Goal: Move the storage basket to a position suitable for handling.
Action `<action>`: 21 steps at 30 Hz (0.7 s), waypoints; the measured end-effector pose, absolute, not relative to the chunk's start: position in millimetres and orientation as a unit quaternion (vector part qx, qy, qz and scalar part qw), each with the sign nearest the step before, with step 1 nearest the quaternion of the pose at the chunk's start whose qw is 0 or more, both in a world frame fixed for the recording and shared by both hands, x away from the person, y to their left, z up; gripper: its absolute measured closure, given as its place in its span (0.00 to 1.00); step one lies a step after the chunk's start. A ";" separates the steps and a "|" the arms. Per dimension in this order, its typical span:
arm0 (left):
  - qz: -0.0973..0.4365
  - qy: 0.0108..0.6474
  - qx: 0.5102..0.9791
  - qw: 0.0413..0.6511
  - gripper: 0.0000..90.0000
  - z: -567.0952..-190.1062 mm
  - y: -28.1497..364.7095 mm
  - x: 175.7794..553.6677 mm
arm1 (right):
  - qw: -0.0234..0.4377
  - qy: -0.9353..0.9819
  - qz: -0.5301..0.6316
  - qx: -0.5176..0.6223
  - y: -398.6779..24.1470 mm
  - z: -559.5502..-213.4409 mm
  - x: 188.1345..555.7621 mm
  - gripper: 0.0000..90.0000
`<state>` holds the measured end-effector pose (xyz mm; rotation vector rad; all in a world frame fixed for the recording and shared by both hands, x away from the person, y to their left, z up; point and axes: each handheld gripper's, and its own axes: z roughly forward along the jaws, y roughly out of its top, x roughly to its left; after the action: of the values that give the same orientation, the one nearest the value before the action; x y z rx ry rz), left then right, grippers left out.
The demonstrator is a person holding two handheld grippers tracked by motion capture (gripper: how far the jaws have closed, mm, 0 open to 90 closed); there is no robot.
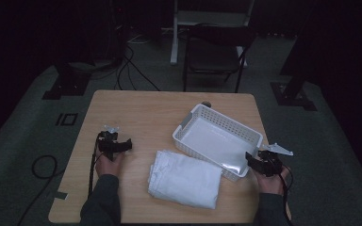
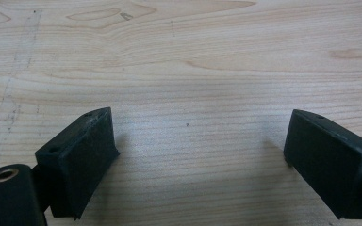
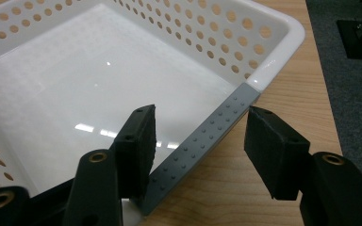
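Basket [image 1: 217, 136] on the table [image 1: 136, 113] right — folded cloth [image 1: 185, 179] before it, seemingly touching.

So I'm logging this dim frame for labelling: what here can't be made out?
- Small dark object behind the white basket, high view: too small and dim to identify.
- Folded white cloth: its underside and inner layers are hidden by its own folds.
- Basket's near-left corner, right gripper view: cut off by the right gripper and the frame edge.

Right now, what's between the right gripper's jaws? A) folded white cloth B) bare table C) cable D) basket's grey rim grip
D: in the right gripper view the open right gripper straddles the grey studded grip on the white basket rim, not yet clamped.
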<state>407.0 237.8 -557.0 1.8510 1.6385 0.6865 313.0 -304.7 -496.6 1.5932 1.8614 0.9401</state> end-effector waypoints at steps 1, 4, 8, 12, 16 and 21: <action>0.256 0.612 0.692 0.284 0.10 -556.9 237.8 407.0 | 0.256 0.685 0.346 0.588 -304.5 -496.8 313.4 0.49; 0.256 0.612 0.692 0.284 0.10 -556.9 237.8 407.1 | 0.256 0.683 0.345 0.591 -303.6 -497.4 315.1 0.50; 0.256 0.612 0.692 0.284 0.10 -556.9 237.8 407.1 | 0.258 0.682 0.344 0.592 -301.7 -498.2 319.0 0.51; 0.256 0.611 0.693 0.284 0.10 -556.8 238.1 407.2 | 0.261 0.682 0.337 0.594 -298.5 -499.2 322.5 0.52; 0.256 0.608 0.694 0.288 0.12 -556.8 240.6 407.3 | 0.260 0.684 0.335 0.594 -297.2 -499.8 327.7 0.53; 0.258 0.609 0.692 0.288 0.15 -556.5 241.7 407.3 | 0.257 0.687 0.332 0.594 -294.4 -501.3 335.5 0.55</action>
<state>407.3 241.7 -556.5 1.8488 1.6258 0.6884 335.5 -294.4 -501.3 1.6104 1.8628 0.9012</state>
